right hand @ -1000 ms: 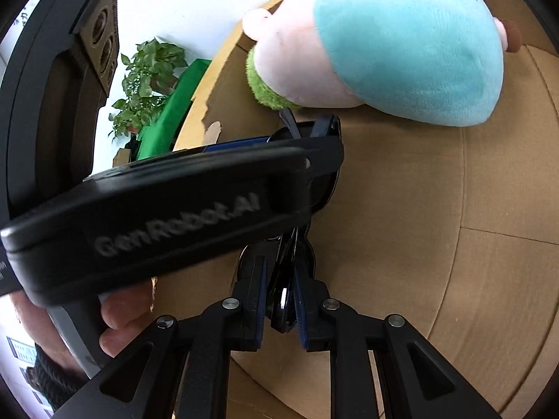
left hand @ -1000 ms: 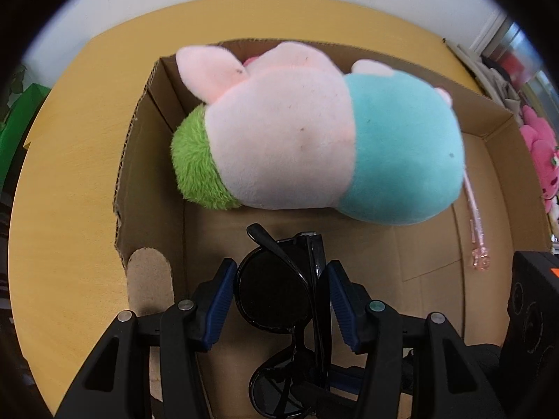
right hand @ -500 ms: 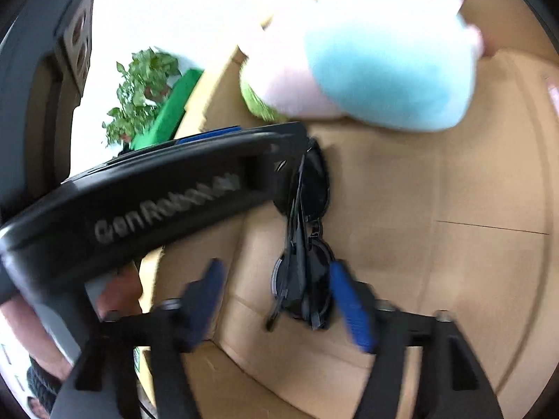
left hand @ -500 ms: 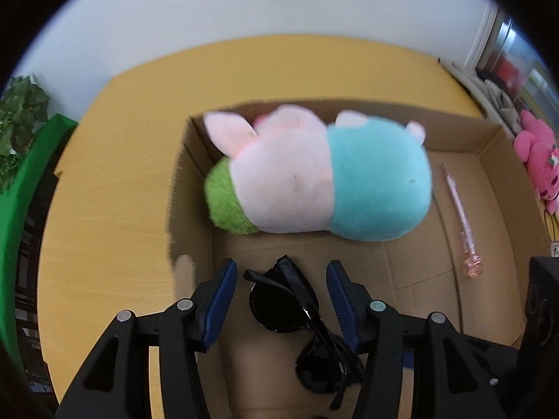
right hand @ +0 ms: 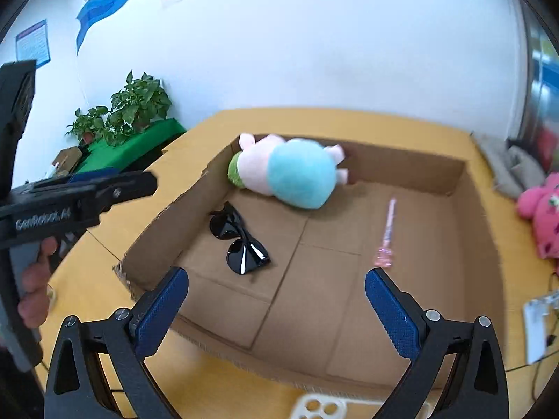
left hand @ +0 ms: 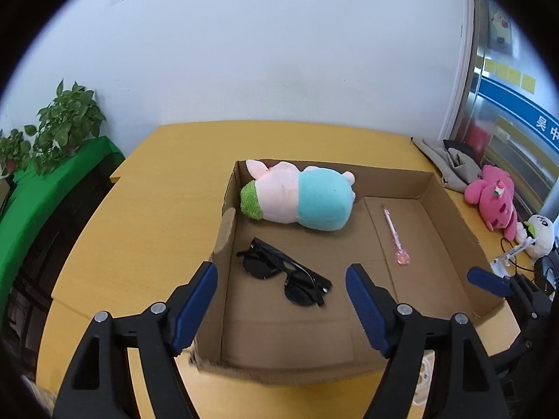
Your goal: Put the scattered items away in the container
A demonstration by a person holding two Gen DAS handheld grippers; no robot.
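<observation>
An open cardboard box (left hand: 450, 209) (right hand: 412, 167) stands on the yellow table. Inside it lie a pink, teal and green plush toy (left hand: 300, 197) (right hand: 293, 173), black sunglasses (left hand: 284, 272) (right hand: 239, 241) and a pink pen (left hand: 394, 235) (right hand: 386, 234). My left gripper (left hand: 281, 279) hovers above the box's near side, its jaws opening with nothing between them. My right gripper (right hand: 276, 289) also hangs above the near side, jaws opening wide and empty. In the right wrist view the left gripper's body (right hand: 80, 199) and a hand (right hand: 35, 289) show at the left.
A pink plush (left hand: 494, 197) (right hand: 545, 216), a white plush (left hand: 539, 235) and grey cloth (left hand: 450, 160) lie on the table right of the box. Potted plants (left hand: 56, 125) on a green cloth stand at the far left. A white holed object (right hand: 321, 408) lies near the front edge.
Both grippers let go of the sunglasses, which now lie on the box floor. Both pulled back and up from the box, and their jaws have spread wide.
</observation>
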